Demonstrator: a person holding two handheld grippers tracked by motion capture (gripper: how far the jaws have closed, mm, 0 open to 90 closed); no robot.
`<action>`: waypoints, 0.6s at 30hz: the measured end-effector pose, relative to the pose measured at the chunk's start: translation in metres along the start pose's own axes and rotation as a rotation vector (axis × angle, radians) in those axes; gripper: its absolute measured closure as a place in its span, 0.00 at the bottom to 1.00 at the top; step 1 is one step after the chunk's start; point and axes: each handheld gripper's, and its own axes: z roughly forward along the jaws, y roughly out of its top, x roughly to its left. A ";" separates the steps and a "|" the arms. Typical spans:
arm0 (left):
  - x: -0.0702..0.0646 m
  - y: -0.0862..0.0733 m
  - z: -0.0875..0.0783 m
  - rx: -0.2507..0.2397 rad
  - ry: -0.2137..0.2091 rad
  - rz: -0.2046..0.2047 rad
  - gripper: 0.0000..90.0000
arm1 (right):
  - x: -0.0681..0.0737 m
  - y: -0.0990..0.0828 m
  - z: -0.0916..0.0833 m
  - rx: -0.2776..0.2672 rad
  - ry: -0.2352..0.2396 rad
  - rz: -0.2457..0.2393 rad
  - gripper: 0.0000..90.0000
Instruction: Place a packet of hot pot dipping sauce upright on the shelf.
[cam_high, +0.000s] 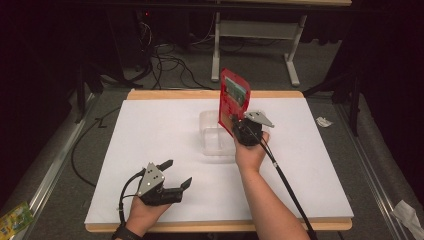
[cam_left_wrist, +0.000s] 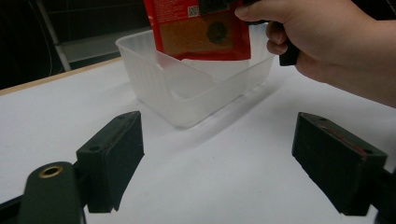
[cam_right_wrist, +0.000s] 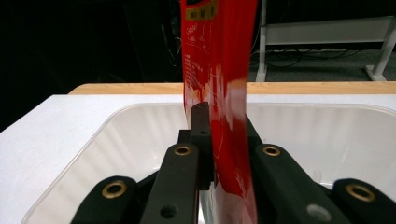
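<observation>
A red snack pouch (cam_high: 232, 99) stands upright in my right gripper (cam_high: 239, 126), which is shut on its lower edge. The pouch hangs over a clear plastic tub (cam_high: 214, 136) in the middle of the white table. In the right gripper view the pouch (cam_right_wrist: 224, 84) rises between the two black jaws, with the tub (cam_right_wrist: 116, 140) right below. The left gripper view has the pouch (cam_left_wrist: 201, 28) above the tub (cam_left_wrist: 187, 88), beside the hand holding the other gripper. My left gripper (cam_high: 177, 174) rests near the table's front left, open, nothing between its pads (cam_left_wrist: 116, 154).
The white board (cam_high: 150, 130) lies on a wooden table, with bare surface around the tub. A table frame and cables sit on the floor behind. A crumpled wrapper (cam_high: 324, 121) lies off the right edge, a green packet (cam_high: 14, 219) at the lower left.
</observation>
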 end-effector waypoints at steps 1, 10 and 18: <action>0.000 0.000 0.000 0.001 -0.001 -0.002 0.19 | 0.000 -0.001 0.001 -0.003 0.001 -0.004 0.95; 0.000 0.000 0.001 0.000 -0.002 -0.002 0.19 | 0.004 -0.008 0.004 -0.010 -0.012 -0.014 0.95; 0.000 0.000 0.001 0.003 -0.004 0.001 0.19 | 0.005 -0.018 0.005 0.008 0.002 -0.016 0.94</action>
